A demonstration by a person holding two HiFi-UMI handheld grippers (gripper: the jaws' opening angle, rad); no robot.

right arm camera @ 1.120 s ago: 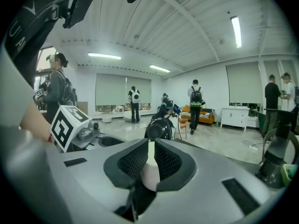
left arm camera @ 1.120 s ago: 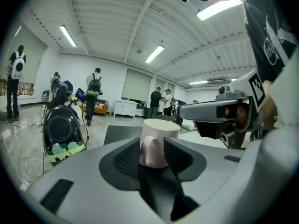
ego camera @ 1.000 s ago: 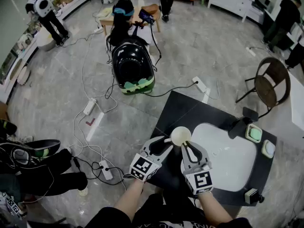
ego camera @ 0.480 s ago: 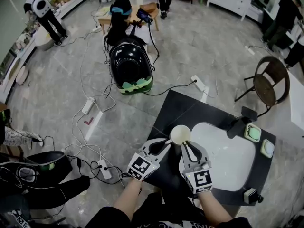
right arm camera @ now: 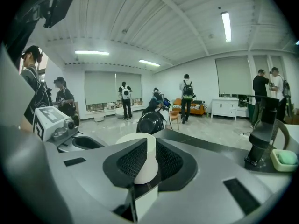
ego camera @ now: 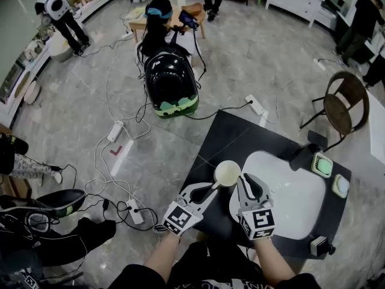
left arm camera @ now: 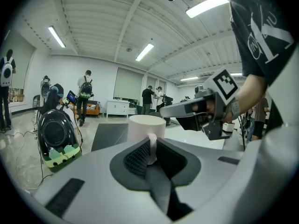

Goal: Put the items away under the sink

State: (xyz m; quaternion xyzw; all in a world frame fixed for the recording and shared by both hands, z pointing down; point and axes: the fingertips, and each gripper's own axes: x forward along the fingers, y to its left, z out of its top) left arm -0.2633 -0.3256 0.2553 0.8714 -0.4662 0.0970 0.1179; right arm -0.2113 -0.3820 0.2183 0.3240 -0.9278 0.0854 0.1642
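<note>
1. The white cup (ego camera: 227,173) sits mouth-up over the black counter (ego camera: 231,138), at the 9 o'clock edge of the sink (ego camera: 289,205). I can't tell whether it rests there or hangs just clear.
2. Its handle (left arm camera: 152,146) points back toward 7 o'clock, into the left gripper (ego camera: 212,187), whose jaws have just been closing and now pinch it.
3. The right gripper (ego camera: 243,183) reaches in from 5 o'clock, clamped across the cup's wall.
4. Both tools hold it, about equally near.
5. I'd guess the space under the sink lies down toward 6 o'clock, out of sight, so the cup has to come back and down.
</note>
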